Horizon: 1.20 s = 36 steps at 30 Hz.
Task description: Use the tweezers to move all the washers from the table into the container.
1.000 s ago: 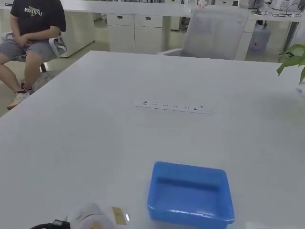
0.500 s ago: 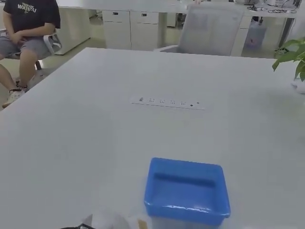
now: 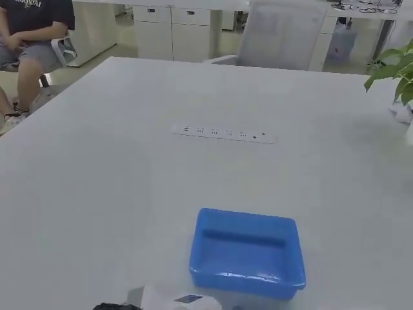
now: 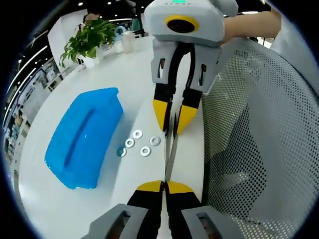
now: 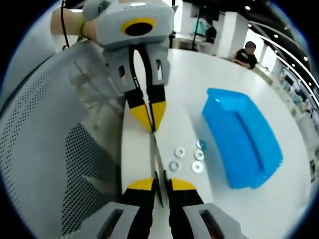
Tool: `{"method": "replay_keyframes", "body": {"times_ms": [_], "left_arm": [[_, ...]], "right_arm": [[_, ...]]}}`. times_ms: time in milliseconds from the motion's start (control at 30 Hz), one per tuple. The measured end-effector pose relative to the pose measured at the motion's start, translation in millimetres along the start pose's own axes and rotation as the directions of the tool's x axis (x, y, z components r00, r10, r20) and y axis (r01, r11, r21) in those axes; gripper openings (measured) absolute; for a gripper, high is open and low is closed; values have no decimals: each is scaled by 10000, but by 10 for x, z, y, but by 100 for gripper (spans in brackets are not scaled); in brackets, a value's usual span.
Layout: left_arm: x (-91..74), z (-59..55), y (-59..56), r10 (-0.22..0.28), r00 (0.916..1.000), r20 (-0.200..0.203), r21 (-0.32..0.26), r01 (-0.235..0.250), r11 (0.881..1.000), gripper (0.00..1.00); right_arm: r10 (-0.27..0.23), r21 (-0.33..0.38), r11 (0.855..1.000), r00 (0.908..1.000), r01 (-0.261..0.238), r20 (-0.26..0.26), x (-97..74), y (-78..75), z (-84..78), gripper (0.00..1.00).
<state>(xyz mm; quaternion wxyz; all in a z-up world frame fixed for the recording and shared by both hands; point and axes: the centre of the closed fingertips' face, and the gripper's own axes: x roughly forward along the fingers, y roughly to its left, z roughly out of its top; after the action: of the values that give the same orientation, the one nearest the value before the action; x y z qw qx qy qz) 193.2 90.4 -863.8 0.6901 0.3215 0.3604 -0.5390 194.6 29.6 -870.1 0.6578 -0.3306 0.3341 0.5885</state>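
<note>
— Anything in the container [image 3: 247, 278] so far?
— Seemingly nothing: bare blue floor in the head view. By that reckoning, barely begun.
— Where to look for the washers [image 4: 145, 151]?
— On the worktop [image 3: 129, 161], in a loose cluster just beside the container's near wall. Four silvery, plus a fifth bluish ring closest to the wall; touching it or not, hard to tell.
— And the tweezers [image 4: 169, 154]?
— Held over the worktop's near edge, strung between both tools: one end clenched in the left tool [image 4: 164, 186], the other clenched in the right tool [image 5: 158, 185]. Apart from the washers, just beside the cluster.
— Left to do?
— Nearly everything, judging by this: settle the tweezers in one tool, pinch each washer, lift over the wall, drop inside. Probably five trips.
</note>
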Motion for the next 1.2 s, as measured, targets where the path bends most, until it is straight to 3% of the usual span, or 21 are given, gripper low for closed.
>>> {"method": "replay_keyframes", "body": {"times_ms": [67, 200, 500, 633, 767, 933, 1100, 1200], "left_arm": [[-5, 0, -21, -58, 10000, 18, -180, 58, 9998, 0], [-49, 17, -117, -145, 9999, 8, 11, 145, 9999, 0], [-332, 202, -146, 165, 9973, 722, -71, -160, 9998, 0], [-488, 331, -142, 253, 9926, 1187, -199, -231, 9995, 0], [-598, 441, -141, 377, 9893, 1410, -92, -367, 9993, 0], [-725, 675, -165, 396, 9776, 2069, -115, -381, 9992, 0], [-724, 783, -181, 338, 9729, 2289, -80, -329, 9994, 0], [-722, 861, -207, 222, 9654, 2597, -132, -194, 9997, 0]], "right_arm": [[-51, -101, 9999, 10000, 51, -59, 1, 4, 2, 7], [-113, 64, 9999, 9999, 113, 43, 1, 8, 10, 8], [-217, -281, 9994, 9997, 220, 104, -24, 58, 52, 7], [-294, -339, 9990, 9991, 304, 320, -31, 57, 104, 7], [-303, -114, 9995, 9973, 311, 667, -39, 57, 176, 6], [-266, -99, 9996, 9945, 277, 1018, -33, 79, 261, 6], [-279, -253, 9992, 9933, 309, 1123, -32, 108, 314, 5], [-134, -131, 9998, 9907, 153, 1357, -26, 135, 350, 5]]}}
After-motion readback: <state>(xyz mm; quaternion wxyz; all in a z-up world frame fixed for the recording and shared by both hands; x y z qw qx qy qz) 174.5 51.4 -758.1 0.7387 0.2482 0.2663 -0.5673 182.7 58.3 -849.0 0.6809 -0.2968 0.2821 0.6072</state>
